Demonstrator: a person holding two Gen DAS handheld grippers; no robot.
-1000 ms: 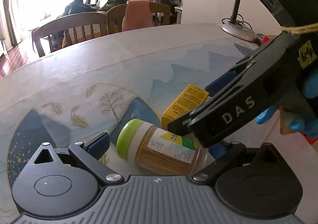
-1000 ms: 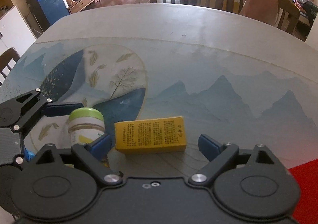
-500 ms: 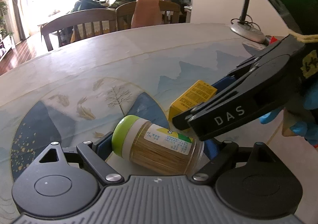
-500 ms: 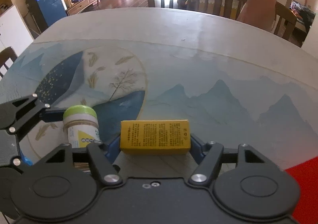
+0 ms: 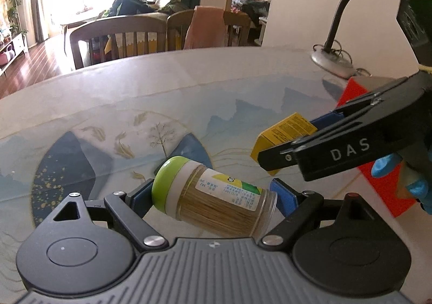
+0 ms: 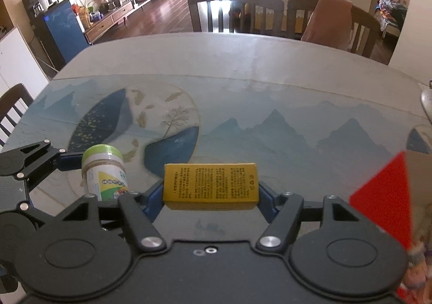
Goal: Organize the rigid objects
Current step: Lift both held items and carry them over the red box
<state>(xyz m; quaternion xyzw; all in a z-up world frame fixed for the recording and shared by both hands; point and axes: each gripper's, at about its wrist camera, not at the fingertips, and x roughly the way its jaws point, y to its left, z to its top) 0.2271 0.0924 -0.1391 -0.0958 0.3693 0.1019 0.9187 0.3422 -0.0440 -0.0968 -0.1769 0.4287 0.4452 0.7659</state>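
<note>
Left gripper [image 5: 213,193]: has clamped and raised the green-lidded jar [image 5: 213,197].
Right gripper [image 6: 210,193]: lifts the yellow box [image 6: 210,182]; both ready for sorting.

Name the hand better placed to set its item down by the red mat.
Right. The right gripper, shut on the yellow box, has the red mat close beside it. The left gripper holds the toothpick jar farther from it.

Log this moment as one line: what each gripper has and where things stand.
left gripper: shut on toothpick jar, off table | right gripper: shut on yellow box, lifted | red box: at right
</note>
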